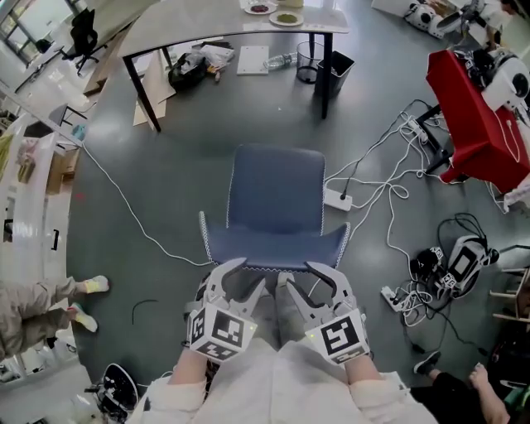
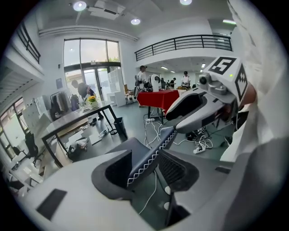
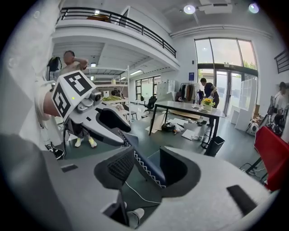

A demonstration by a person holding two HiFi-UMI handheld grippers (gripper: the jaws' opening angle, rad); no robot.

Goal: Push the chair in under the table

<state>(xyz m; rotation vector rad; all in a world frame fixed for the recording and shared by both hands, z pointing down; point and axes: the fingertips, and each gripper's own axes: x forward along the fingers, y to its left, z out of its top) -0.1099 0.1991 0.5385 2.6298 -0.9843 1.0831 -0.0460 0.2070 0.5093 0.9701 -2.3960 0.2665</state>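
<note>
A blue chair [image 1: 276,195] stands on the grey floor, its seat facing the grey table [image 1: 215,21] farther ahead. Both grippers sit at the top edge of its backrest [image 1: 276,252]. My left gripper [image 1: 248,273] is open, and the stitched backrest edge [image 2: 151,155] runs between its jaws without being pinched. My right gripper [image 1: 300,275] is open too, straddling the same edge [image 3: 153,177] a little to the right. In the left gripper view the right gripper [image 2: 194,110] shows close alongside. The chair's legs are hidden.
Under the table lie a dark bag [image 1: 189,70], papers and two black bins [image 1: 331,70]. White cables and a power strip [image 1: 338,199] trail on the floor right of the chair. A red-draped stand [image 1: 472,124] is at right; a person's feet [image 1: 91,286] at left.
</note>
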